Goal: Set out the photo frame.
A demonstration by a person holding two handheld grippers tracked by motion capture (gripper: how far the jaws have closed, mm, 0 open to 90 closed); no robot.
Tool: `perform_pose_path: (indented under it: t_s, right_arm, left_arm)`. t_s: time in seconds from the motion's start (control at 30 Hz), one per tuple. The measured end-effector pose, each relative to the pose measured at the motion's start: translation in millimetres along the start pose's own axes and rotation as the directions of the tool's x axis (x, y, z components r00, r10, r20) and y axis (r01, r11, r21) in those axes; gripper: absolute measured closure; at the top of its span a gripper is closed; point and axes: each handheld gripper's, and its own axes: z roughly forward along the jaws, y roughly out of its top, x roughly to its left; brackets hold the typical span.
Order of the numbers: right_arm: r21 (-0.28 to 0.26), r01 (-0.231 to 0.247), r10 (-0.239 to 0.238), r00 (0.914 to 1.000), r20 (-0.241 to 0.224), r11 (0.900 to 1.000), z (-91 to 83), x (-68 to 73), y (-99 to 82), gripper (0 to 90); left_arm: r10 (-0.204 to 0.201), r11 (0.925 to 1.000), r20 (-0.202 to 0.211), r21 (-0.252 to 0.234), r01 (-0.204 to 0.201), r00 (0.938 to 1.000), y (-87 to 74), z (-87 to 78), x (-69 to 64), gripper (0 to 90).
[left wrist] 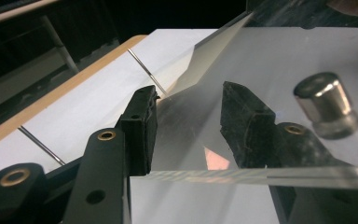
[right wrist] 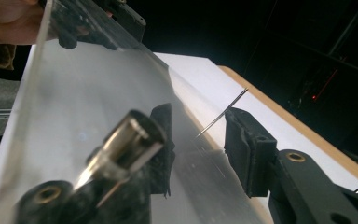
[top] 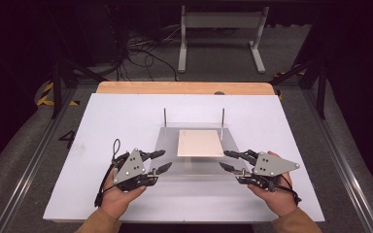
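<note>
I see both grippers straddling the clear plate's side edges; pad contact is unclear through its glare.

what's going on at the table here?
A person holds a gripper in each hand at the two near corners of a clear acrylic plate on a white tabletop. The left gripper and right gripper each straddle the plate's edge, one jaw above and one below; whether the pads press on it I can't tell. A pale cream square sheet lies at the plate, and two thin metal pins stand behind it.
</note>
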Motion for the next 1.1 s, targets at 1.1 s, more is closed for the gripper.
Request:
perform_pose_path:
  t_s: [1.1]
  right_arm:
    - [-0.138, 0.085, -0.063, 0.9859, 0.155, 0.9868, -45.6, -4.6, 96.8, 64.8]
  left_arm:
    - [0.035, 0.9890, -0.077, -0.141, -0.046, 0.9964, 87.8, -46.5, 6.2, 58.5]
